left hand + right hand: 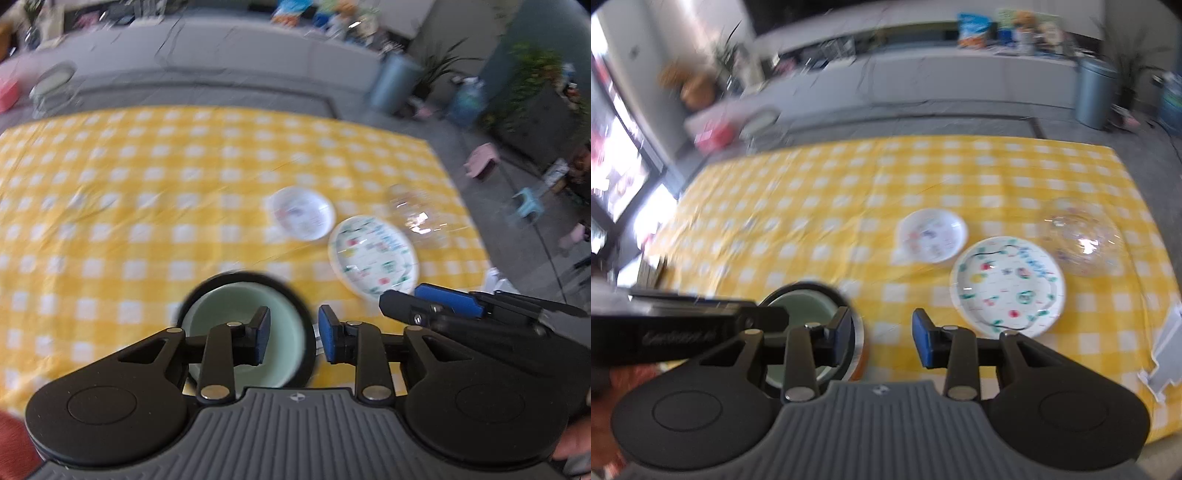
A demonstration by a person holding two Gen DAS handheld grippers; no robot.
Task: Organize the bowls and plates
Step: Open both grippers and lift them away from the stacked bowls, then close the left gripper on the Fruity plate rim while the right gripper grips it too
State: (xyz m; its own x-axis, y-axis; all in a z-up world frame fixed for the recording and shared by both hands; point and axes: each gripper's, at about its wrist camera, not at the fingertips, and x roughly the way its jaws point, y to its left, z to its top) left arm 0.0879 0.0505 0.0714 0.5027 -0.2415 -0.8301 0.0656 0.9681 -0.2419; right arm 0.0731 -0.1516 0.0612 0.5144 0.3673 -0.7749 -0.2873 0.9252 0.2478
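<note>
A black bowl with a pale green inside (243,325) sits near the table's front edge; it also shows in the right wrist view (809,317). My left gripper (293,334) is open, hovering over the bowl's right rim, holding nothing. My right gripper (881,338) is open and empty, just right of the bowl. A small white patterned dish (303,216) (932,234), a larger patterned plate (373,254) (1008,286) and a clear glass bowl (417,218) (1080,236) lie to the right.
The table carries a yellow checked cloth (147,206) (812,206). The right gripper's side shows in the left wrist view (450,301). A white object (1167,350) lies at the table's right edge. A grey counter and a bin (1095,92) stand behind.
</note>
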